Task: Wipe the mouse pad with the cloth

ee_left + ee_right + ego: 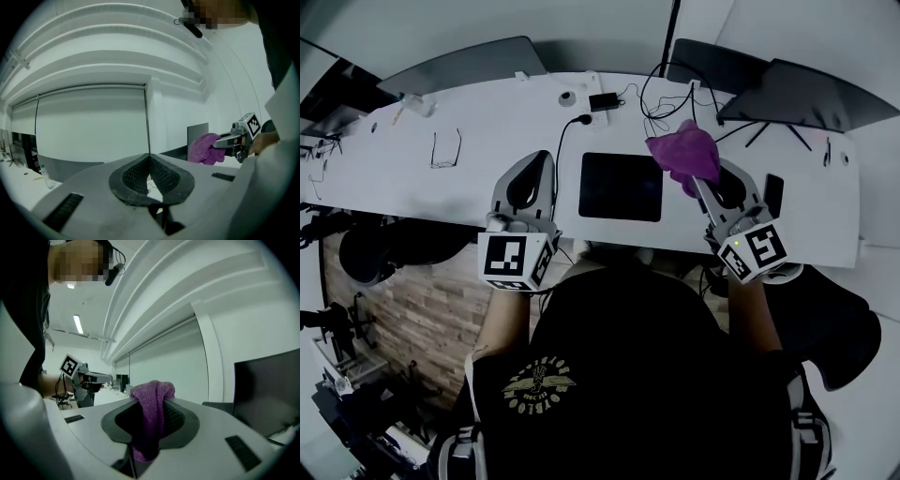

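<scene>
right gripper (701, 184) holds purple cloth (682, 153) — beside black mouse pad (621, 187).

I'm in an office: long white desk (487, 141) before me, monitors (464, 66) along its back edge, cables (652, 103) across it, glasses (445, 150) on its left.

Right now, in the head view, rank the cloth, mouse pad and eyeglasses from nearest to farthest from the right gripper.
1. Cloth: held in the right gripper fingers.
2. Mouse pad: just to its left.
3. Eyeglasses: far left.
</scene>
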The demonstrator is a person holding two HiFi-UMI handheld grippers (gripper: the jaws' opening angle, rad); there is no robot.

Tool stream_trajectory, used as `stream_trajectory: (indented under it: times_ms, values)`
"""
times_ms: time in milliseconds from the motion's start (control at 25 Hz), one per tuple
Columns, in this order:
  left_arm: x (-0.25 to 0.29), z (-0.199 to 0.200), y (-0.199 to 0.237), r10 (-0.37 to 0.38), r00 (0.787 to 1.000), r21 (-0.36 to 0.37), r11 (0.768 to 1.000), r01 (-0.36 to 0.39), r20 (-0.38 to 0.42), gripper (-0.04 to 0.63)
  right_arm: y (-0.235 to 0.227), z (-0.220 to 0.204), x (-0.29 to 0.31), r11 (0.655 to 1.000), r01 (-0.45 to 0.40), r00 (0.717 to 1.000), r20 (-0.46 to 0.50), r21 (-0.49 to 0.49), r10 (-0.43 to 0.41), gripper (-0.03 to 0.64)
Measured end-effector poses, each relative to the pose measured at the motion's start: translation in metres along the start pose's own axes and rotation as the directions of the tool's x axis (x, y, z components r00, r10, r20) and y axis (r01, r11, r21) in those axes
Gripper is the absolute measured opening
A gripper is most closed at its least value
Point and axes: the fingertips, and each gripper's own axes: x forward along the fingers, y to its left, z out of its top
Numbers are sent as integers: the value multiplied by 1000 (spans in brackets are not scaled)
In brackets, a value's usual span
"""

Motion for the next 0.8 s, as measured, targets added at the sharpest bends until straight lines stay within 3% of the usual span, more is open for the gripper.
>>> stream_trajectory:
  times_ms: [800]
  values:
    - [-3, 3, 75, -140, 989, 1, 990, 140, 44, 3, 44, 19, 30, 983, 185, 983, 1, 21, -185, 86]
